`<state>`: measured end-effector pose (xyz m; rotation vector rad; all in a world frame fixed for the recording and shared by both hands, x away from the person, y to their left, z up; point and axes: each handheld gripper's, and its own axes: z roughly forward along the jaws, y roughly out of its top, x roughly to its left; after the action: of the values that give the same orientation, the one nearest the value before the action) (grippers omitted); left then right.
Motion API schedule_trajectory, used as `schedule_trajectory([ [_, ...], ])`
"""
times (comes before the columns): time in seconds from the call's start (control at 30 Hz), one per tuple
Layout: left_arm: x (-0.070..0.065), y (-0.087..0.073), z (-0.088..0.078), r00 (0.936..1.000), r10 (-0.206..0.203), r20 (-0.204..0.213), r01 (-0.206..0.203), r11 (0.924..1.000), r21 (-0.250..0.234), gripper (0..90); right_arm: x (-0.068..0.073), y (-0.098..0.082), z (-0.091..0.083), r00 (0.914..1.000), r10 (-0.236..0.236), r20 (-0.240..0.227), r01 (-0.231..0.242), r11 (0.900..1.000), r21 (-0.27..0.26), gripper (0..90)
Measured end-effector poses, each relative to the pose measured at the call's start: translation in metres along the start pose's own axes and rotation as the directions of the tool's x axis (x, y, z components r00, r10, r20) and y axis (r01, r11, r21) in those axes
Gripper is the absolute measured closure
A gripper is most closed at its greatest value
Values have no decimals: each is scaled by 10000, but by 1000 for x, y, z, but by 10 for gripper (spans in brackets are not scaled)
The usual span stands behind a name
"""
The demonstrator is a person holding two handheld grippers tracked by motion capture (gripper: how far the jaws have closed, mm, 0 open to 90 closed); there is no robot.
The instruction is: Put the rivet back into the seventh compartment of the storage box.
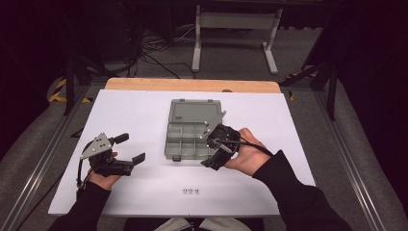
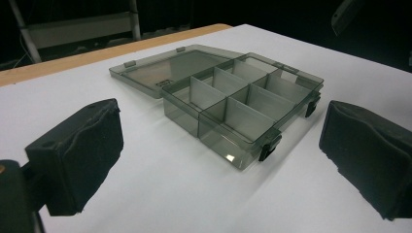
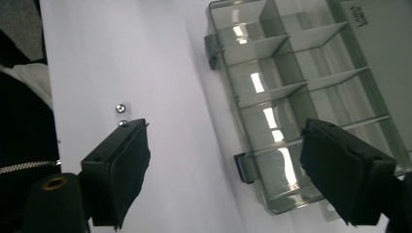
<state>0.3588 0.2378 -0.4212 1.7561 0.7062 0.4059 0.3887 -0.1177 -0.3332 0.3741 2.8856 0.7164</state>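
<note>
A grey-green clear compartment box (image 1: pixel 190 139) lies open mid-table, its lid (image 1: pixel 195 110) flat on the far side. Every compartment I can see into is bare. Three small metal balls (image 1: pixel 190 191) sit near the table's front edge. My right gripper (image 1: pixel 212 147) hovers at the box's front right corner, open. In the right gripper view (image 3: pixel 228 160) one pad (image 3: pixel 121 170) is over the white sheet beside two balls (image 3: pixel 120 108), and the other pad (image 3: pixel 340 170) is over the box (image 3: pixel 301 73). My left gripper (image 1: pixel 131 147) stands open left of the box, holding nothing, and faces the box (image 2: pixel 233 102).
The white sheet (image 1: pixel 144 115) covers the table up to a wooden strip (image 1: pixel 192 85) at the far edge. Metal rails (image 1: pixel 43 154) run along both sides. A white stand (image 1: pixel 235 29) and cables lie on the floor beyond.
</note>
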Motion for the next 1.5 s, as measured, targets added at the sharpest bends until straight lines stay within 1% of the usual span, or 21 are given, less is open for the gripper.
schedule_trajectory([
  [0.07, 0, 0, 0, 10000, -44, 27, 44, 10000, 34, 26, 2, 1, 2, 9998, -34, -216, 36, 9999, 130, 193],
  [0.13, 0, 0, 0, 10000, -33, 9, 33, 10000, 27, 26, 4, 2, 3, 9997, -107, -241, 111, 9998, 172, 199],
  [0.27, 0, 0, 0, 10000, -45, 56, 45, 10000, 73, 25, 6, 2, 6, 9996, -101, -276, 111, 9992, 372, 204],
  [0.3, 1, 0, 0, 9999, -64, 90, 63, 9999, 103, 25, 7, 2, 7, 9997, -65, -225, 74, 9992, 403, 207],
  [0.43, 1, 0, -1, 9999, -91, 93, 91, 9999, 43, 24, 10, 2, 11, 9995, -122, -279, 131, 9994, 329, 214],
  [0.5, 1, 0, -1, 9999, -138, 82, 137, 9999, 17, 23, 13, 2, 15, 9993, -54, -371, 68, 9992, 383, 215],
  [0.53, 2, 0, -2, 9999, -105, 61, 105, 9999, 26, 23, 15, 2, 16, 9992, -90, -388, 106, 9991, 407, 216],
  [0.57, 2, 0, -2, 9999, -100, 57, 100, 9999, 13, 23, 15, 3, 18, 9990, -220, -401, 235, 9990, 376, 216],
  [0.67, 2, 0, -2, 9999, -123, 50, 123, 9999, -28, 23, 19, 2, 22, 9989, -115, -457, 141, 9983, 562, 216],
  [0.7, 1, 0, -2, 9999, -149, 51, 150, 9999, -29, 23, 19, 2, 24, 9985, -172, -514, 203, 9980, 605, 216],
  [0.87, 1, 0, -3, 9999, -166, 38, 166, 9998, -89, 23, 23, 0, 31, 9982, -169, -582, 209, 9974, 696, 216],
  [0.97, 2, 0, -2, 9999, -152, 25, 152, 9999, -67, 23, 26, -3, 39, 9970, -173, -754, 231, 9968, 764, 216],
  [1.03, 1, 0, -2, 9999, -140, 40, 140, 9999, -49, 22, 27, -4, 40, 9968, -139, -788, 204, 9965, 812, 216],
  [1.27, 1, 0, -2, 9999, -146, 62, 146, 9999, -67, 22, 35, -5, 53, 9945, -298, -1000, 411, 9928, 1124, 217],
  [1.43, 1, -1, -2, 9999, -158, 43, 158, 9998, -107, 22, 38, -6, 60, 9925, -520, -1103, 645, 9914, 1136, 219],
  [1.47, 1, 0, -3, 9999, -119, 55, 120, 9999, -79, 22, 40, -7, 61, 9929, -415, -1118, 558, 9902, 1278, 219],
  [1.5, 1, 0, -3, 9999, -127, 55, 128, 9999, -83, 22, 41, -7, 62, 9925, -381, -1164, 533, 9900, 1305, 220],
])
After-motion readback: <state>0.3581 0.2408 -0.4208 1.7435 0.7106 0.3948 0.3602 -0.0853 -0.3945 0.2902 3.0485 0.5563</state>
